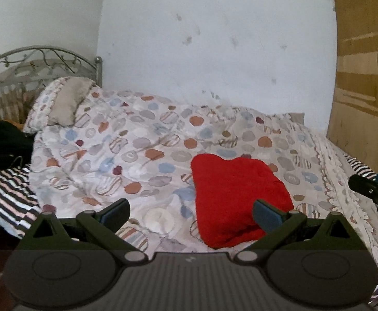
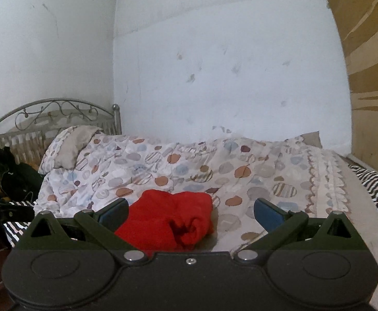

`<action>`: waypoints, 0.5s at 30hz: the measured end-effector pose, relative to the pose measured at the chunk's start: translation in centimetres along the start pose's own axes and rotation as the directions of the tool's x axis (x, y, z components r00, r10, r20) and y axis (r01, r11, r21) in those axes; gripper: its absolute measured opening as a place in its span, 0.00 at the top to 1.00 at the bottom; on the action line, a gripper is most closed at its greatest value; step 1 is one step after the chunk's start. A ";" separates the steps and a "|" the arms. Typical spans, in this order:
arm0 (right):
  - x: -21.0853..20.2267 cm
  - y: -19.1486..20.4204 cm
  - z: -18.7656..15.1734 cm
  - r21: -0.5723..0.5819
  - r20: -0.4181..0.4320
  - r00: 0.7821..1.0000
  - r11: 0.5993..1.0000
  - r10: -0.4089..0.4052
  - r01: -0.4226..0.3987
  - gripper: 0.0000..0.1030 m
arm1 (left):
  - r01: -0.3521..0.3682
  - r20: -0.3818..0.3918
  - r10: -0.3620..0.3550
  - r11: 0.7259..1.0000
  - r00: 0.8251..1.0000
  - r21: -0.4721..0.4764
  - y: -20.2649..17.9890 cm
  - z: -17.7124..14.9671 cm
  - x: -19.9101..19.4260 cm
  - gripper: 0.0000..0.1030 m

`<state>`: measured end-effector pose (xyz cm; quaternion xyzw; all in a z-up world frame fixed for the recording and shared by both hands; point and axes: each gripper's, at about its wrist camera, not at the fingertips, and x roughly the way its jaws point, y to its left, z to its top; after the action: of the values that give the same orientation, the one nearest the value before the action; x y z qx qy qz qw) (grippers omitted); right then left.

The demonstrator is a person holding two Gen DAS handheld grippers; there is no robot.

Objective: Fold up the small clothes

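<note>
Since the red garment (image 1: pixel 238 197) looks soft and light (bunched on the quilt (image 1: pixel 137 140)), its near edge suits pinching; left gripper (image 1: pixel 190 213) and right gripper (image 2: pixel 191 213) both gape wide, empty

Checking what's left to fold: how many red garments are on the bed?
1: the red garment lies bundled on the patterned quilt, near both open claws. Others may be hidden.
</note>
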<state>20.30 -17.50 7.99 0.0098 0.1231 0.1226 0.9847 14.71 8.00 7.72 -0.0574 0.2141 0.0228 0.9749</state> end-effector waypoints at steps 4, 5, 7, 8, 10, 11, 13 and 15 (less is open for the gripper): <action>-3.0 0.9 -0.8 -0.009 0.004 1.000 1.000 -0.014 0.014 0.00 | 0.011 0.019 -0.011 1.000 1.000 -0.024 0.4 -1.2 -2.5 0.00; -3.6 0.9 -0.9 -0.013 0.008 1.000 1.000 -0.017 0.017 0.00 | 0.013 0.025 -0.012 0.999 1.000 -0.032 0.5 -1.5 -3.2 0.00; -4.9 1.3 -1.3 -0.019 0.014 1.000 0.999 -0.027 0.028 0.00 | 0.012 0.038 -0.011 0.999 0.999 -0.044 0.6 -2.1 -4.3 0.00; -5.5 1.5 -1.5 -0.018 0.014 0.999 0.999 -0.029 0.029 0.00 | 0.008 0.045 -0.005 0.999 0.999 -0.050 0.7 -2.4 -4.9 0.00; -6.6 1.9 -1.9 -0.012 0.010 1.000 1.000 -0.022 0.022 0.00 | 0.003 0.049 0.000 0.998 0.999 -0.059 0.6 -3.1 -5.8 0.00; -7.1 2.0 -2.1 -0.009 0.010 1.000 1.000 -0.018 0.018 0.00 | 0.006 0.046 -0.003 0.998 0.999 -0.060 0.6 -3.3 -6.1 0.00; -7.8 2.2 -2.5 -0.006 0.012 1.000 1.000 -0.010 0.010 0.00 | 0.015 0.037 -0.013 0.998 0.999 -0.056 0.4 -4.0 -6.6 0.00; -8.4 2.4 -2.9 -0.008 0.013 1.000 1.000 -0.008 0.008 0.00 | 0.010 0.034 -0.008 0.999 0.999 -0.051 0.2 -4.7 -7.0 0.00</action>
<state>11.15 -17.27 7.29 0.0062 0.1165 0.1191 0.9860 6.36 7.52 6.37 -0.0829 0.1967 0.0248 0.9766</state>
